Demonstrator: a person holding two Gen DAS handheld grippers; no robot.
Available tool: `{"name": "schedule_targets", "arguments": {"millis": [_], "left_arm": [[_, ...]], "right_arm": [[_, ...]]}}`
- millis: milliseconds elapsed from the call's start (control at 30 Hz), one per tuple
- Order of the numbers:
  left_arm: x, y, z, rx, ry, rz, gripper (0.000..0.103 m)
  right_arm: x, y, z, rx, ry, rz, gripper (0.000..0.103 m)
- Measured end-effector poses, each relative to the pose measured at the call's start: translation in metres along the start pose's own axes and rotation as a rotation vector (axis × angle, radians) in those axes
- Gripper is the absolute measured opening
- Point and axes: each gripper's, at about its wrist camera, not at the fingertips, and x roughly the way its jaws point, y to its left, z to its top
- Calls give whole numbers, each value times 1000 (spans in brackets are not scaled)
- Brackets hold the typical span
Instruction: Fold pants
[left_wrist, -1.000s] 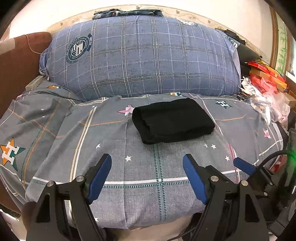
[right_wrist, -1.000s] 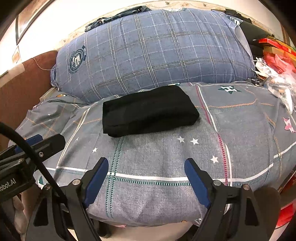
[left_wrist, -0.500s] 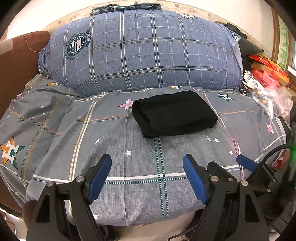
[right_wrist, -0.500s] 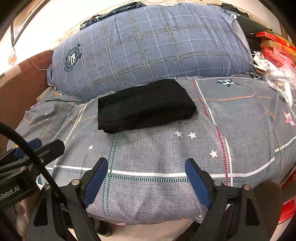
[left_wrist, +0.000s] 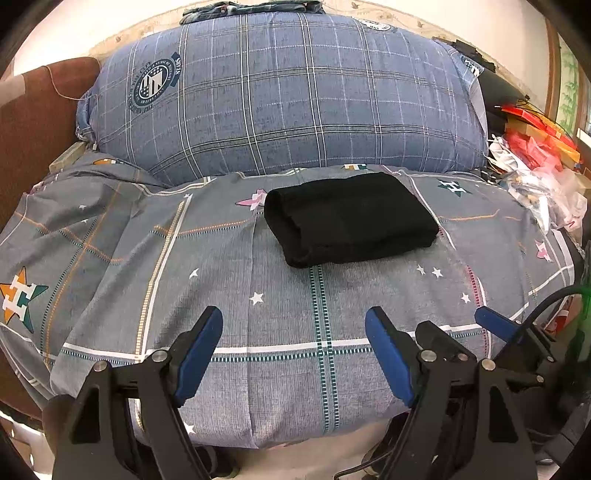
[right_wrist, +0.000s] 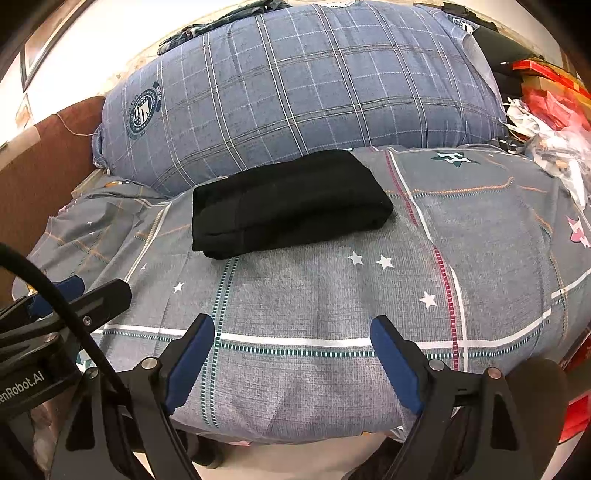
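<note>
At the far left a brown headboard (left_wrist: 33, 122) bounds the bed, and the grey patterned bedsheet (left_wrist: 295, 314) spreads rightward from it, rumpled there and smoother toward the middle. The left gripper (left_wrist: 293, 325) hovers over the sheet's near edge with its blue pads wide apart and nothing between them. The bare sheet between it and the pants gives open room. The black pants (left_wrist: 351, 218) lie folded into a compact bundle at the middle of the bed, just in front of the big blue plaid pillow (left_wrist: 288, 96), which closes off the back. The pillow carries a round crest emblem (left_wrist: 155, 83); its lettering is too small to read. The right gripper (right_wrist: 291, 332) also stands over the near edge, spread wide and empty, well apart from the pants. Beside it in the right wrist view, the left gripper's body shows part of a white label ending "Robot.AI". At the far right a clutter of red and white bags (left_wrist: 535, 162) crowds the bed's edge.
</note>
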Motion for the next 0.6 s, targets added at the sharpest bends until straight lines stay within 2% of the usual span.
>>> {"name": "schedule_targets", "arguments": {"millis": [200,300,433,500,600], "left_arm": [[5,4,-2,-10,8,-1,79],[10,12,-2,-41,20,-2,79],[20,23,-5,-87,44,-9,79],[26,27,-6,-103,58,-13,79],[36,33,-5,-135,86,-26,79]], "right_arm": [[5,-3,-1,5,12,16,90],[11,-24,9,59,12,55,90],[23,-74,51,132,-65,-17,90],[35,-93,71,144,-71,-38,90],[65,-117,99,203,-31,35,90]]}}
